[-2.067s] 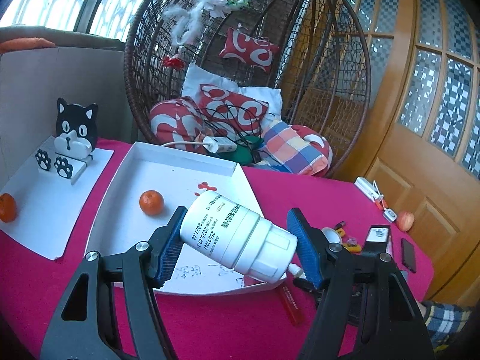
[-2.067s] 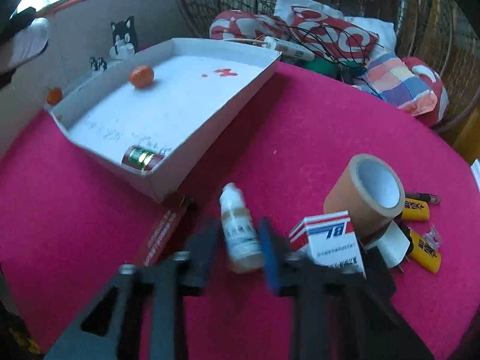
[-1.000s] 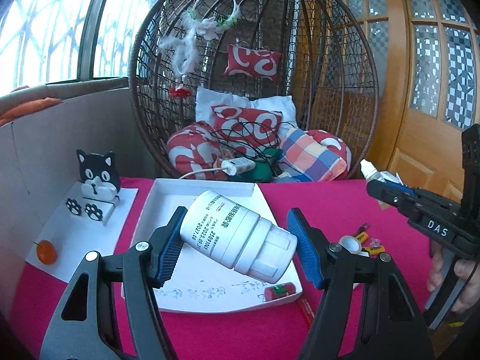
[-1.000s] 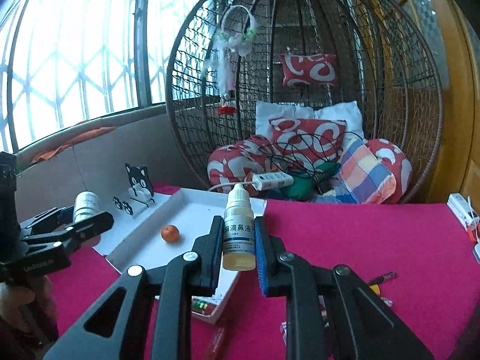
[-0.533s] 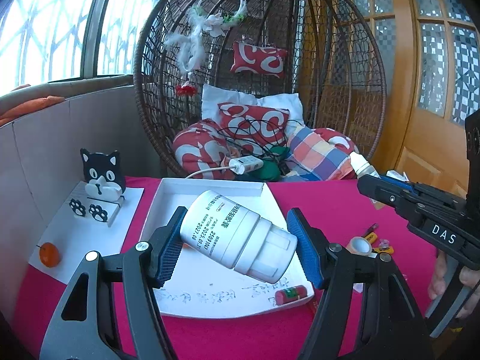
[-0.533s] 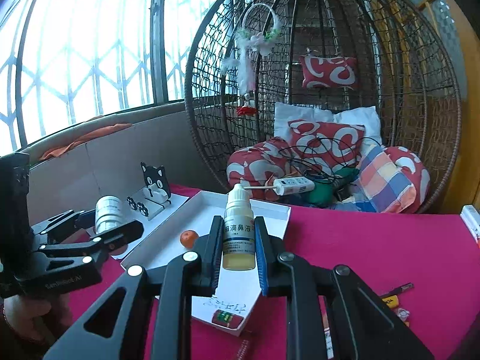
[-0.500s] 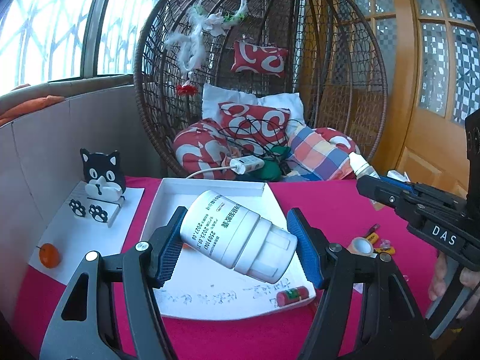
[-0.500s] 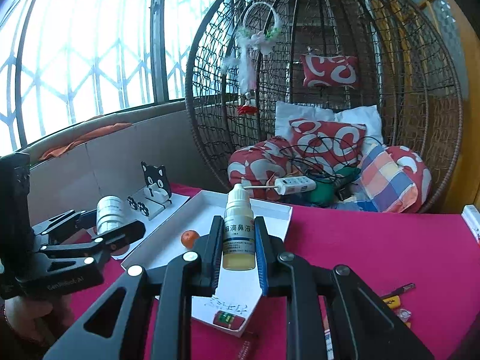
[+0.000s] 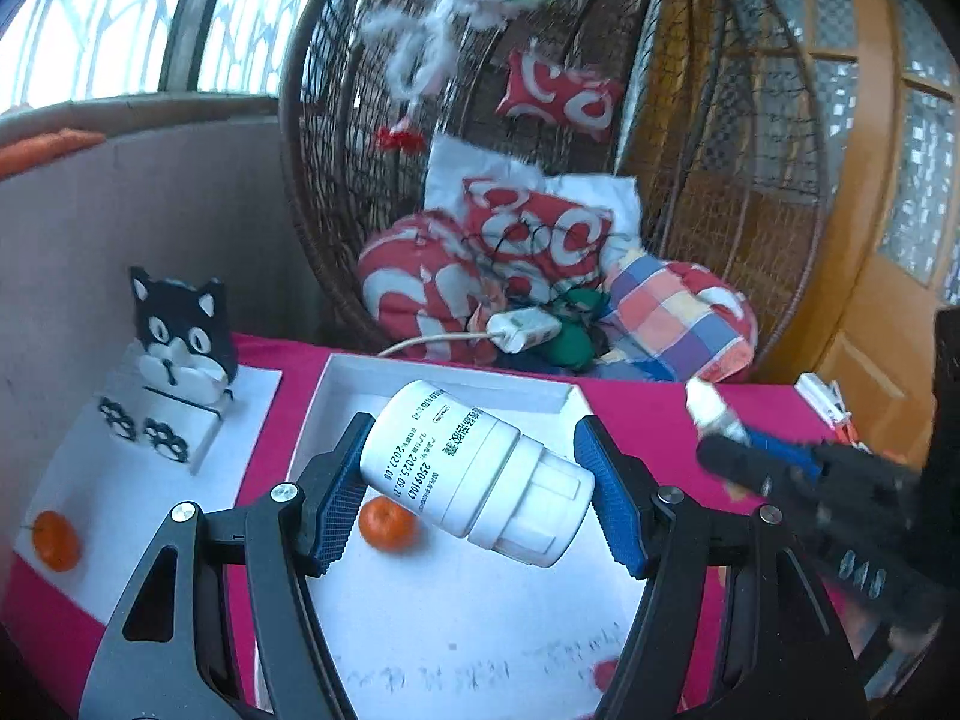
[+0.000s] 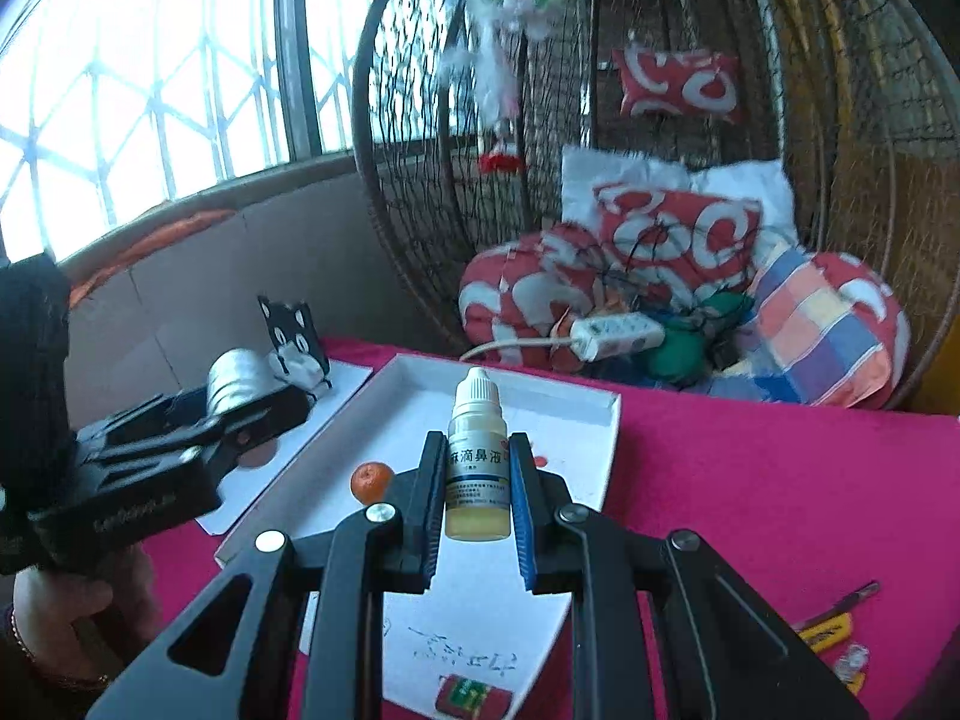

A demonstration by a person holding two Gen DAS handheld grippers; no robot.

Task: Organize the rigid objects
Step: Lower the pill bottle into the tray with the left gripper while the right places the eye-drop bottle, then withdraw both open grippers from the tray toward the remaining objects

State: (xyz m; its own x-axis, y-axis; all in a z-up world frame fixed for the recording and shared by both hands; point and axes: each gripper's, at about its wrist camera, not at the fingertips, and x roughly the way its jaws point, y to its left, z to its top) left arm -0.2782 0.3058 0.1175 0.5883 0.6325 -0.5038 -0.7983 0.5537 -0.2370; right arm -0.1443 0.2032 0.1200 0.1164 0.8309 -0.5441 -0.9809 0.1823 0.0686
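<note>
Left gripper (image 9: 474, 495): fingers clamped on white pill bottle (image 9: 474, 474), tilted, above white tray (image 9: 456, 630). Right gripper (image 10: 477, 513): fingers clenched on upright dropper bottle (image 10: 477, 480), over same tray. Step: carrying; next, probably lower and release inside. Tray's near edge cut off; small red item blurred.

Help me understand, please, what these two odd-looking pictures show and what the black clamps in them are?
Each picture comes from a camera mounted on a hand-held gripper, looking forward along its two fingers; a person holds one in each hand. In the left view, the left gripper clamps a white pill bottle lying tilted. In the right view, the right gripper holds a small dropper bottle upright. Below them sits a white tray on a pink tablecloth, holding an orange and a small red tin. A cat-shaped stand is beside the tray.
</note>
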